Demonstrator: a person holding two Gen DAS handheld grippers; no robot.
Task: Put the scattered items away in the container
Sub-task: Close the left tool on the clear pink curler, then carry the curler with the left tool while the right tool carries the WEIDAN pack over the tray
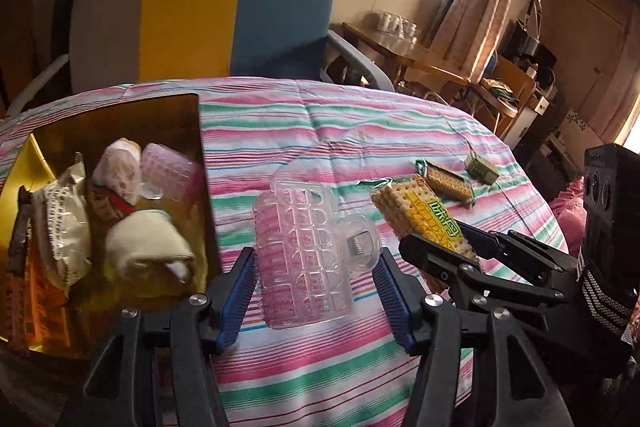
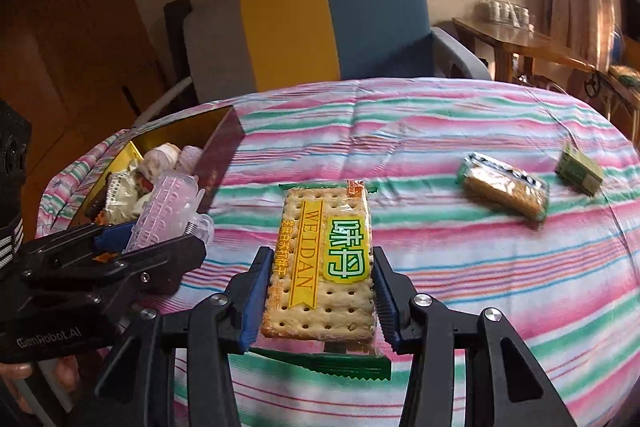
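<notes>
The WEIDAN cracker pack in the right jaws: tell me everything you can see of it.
The cracker pack is a flat rectangular stack of pale, dotted soda crackers in clear film with green crimped ends. A yellow band reads WEIDAN beside a green-and-yellow label with Chinese characters. It sits lengthwise in the right gripper, the blue-padded jaws pressing its two long sides, lifted clear of the striped cloth.
</notes>
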